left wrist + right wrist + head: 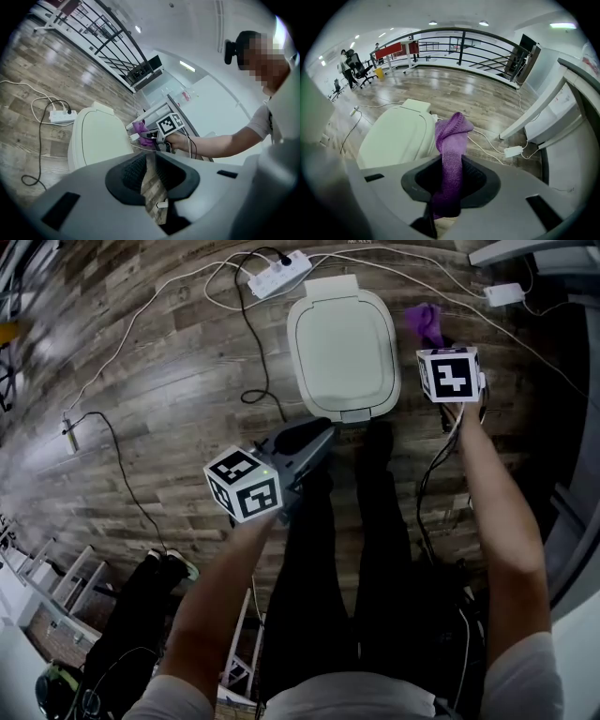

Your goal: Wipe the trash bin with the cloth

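Note:
The trash bin [342,338] is pale cream with its lid down and stands on the wood floor ahead of my feet. My right gripper [433,336] is to the right of the bin, shut on a purple cloth [427,322]. In the right gripper view the cloth [452,140] stands up out of the gripper [450,166], just right of the bin [396,136]. My left gripper [314,432] hovers at the bin's near edge. In its own view the gripper [149,159] is shut on nothing, with the bin [96,136] ahead to the left and the cloth [140,129] beyond.
A white power strip [279,273] and looping cables lie on the floor behind and left of the bin. A white adapter [503,293] lies at the far right. White furniture [543,112] stands to the right, with a black railing [464,42] behind. Someone's dark legs [141,615] are at the lower left.

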Demonstrator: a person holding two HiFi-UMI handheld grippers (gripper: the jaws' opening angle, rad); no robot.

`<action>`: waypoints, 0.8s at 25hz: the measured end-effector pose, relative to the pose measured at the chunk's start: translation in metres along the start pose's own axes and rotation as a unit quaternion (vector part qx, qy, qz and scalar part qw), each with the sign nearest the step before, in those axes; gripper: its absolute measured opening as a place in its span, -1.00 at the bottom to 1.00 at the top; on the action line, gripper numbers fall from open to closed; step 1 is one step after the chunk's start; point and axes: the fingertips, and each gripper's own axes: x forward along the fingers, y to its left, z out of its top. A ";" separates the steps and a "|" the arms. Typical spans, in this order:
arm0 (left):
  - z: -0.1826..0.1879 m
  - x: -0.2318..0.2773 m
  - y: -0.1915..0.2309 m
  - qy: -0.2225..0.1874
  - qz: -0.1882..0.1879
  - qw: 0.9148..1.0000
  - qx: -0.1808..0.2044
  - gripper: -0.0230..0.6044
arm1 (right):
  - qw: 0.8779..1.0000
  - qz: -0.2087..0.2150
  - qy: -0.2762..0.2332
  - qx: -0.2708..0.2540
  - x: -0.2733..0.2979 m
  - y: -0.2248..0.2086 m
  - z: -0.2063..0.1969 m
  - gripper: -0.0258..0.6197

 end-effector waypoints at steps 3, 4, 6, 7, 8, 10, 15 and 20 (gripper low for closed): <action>0.003 -0.007 0.004 0.003 -0.008 1.000 0.011 -0.74 | 1.000 0.017 -0.015 -0.002 -0.005 0.030 0.007 -0.61; 0.004 -0.010 0.005 0.001 -0.008 1.000 0.013 -0.74 | 0.999 0.024 -0.022 0.000 -0.008 0.040 0.010 -0.61; 0.005 -0.020 0.010 -0.008 0.000 1.000 0.013 -0.74 | 0.998 0.043 -0.034 0.000 -0.014 0.063 0.017 -0.61; 0.006 -0.025 0.012 -0.014 0.005 1.000 0.013 -0.74 | 0.998 0.052 -0.041 -0.003 -0.017 0.074 0.021 -0.61; 0.008 -0.030 0.014 -0.021 0.011 1.000 0.012 -0.74 | 0.997 0.061 -0.049 -0.006 -0.020 0.085 0.026 -0.61; 0.008 -0.037 0.016 -0.034 0.020 0.999 0.007 -0.74 | 0.995 0.080 -0.064 -0.012 -0.025 0.105 0.036 -0.61; -0.008 -0.046 0.026 -0.038 0.032 0.999 -0.007 -0.74 | 0.989 0.125 -0.078 -0.031 -0.025 0.152 0.044 -0.61; -0.008 -0.052 0.031 -0.060 0.042 0.997 -0.022 -0.74 | 0.985 0.151 -0.072 -0.033 -0.020 0.181 0.036 -0.61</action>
